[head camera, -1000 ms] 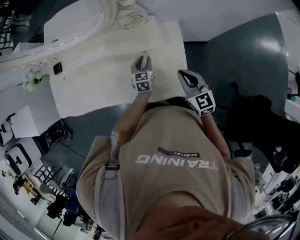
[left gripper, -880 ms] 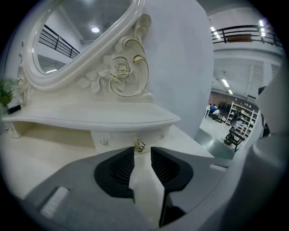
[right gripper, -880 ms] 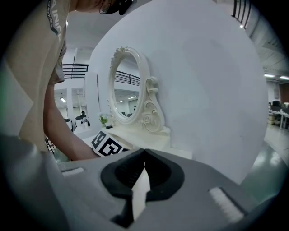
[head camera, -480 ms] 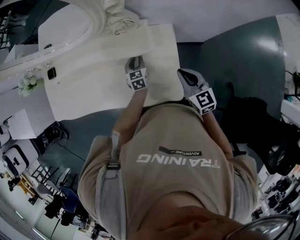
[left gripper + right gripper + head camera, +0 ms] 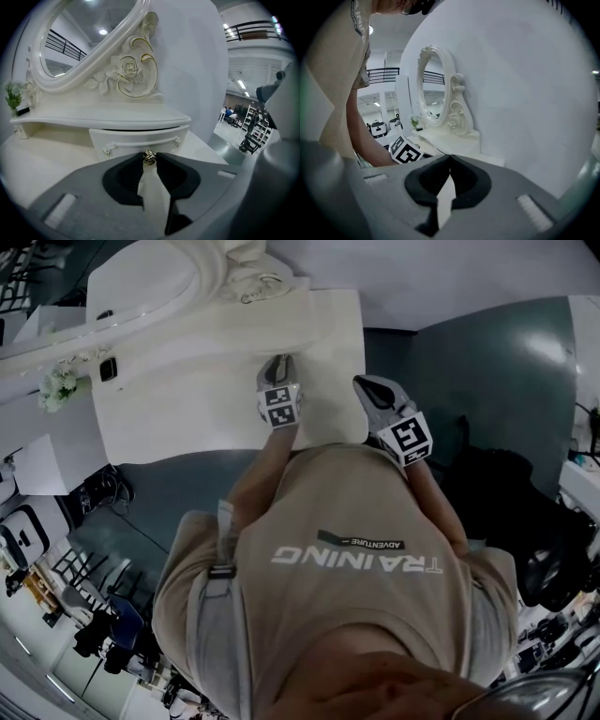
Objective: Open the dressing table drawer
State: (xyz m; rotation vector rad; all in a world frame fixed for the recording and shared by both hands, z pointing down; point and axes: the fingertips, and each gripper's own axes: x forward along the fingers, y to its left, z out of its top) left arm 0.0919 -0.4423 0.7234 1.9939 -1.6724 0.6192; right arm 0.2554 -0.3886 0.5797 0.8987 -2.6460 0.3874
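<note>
The white dressing table (image 5: 178, 413) carries a small curved drawer (image 5: 136, 139) under a raised shelf. A brass knob (image 5: 149, 158) sits at the middle of the drawer front. My left gripper (image 5: 149, 159) is shut on that knob, and a thin dark gap shows above the drawer front. In the head view the left gripper (image 5: 279, 365) reaches over the tabletop toward the mirror base. My right gripper (image 5: 367, 386) hovers at the table's right edge, shut with nothing in it (image 5: 450, 157). Its view also catches the left gripper's marker cube (image 5: 406, 150).
An oval mirror (image 5: 89, 42) in a carved rose frame (image 5: 127, 70) stands behind the drawer. A small potted plant (image 5: 58, 386) and a dark little object (image 5: 108, 368) sit at the table's left end. A white wall (image 5: 520, 84) runs along the right. My torso (image 5: 347, 559) is close to the table's front edge.
The left gripper's fingers, apart a second ago, have come together on the drawer knob. The right gripper has stayed beside the table's right edge.
</note>
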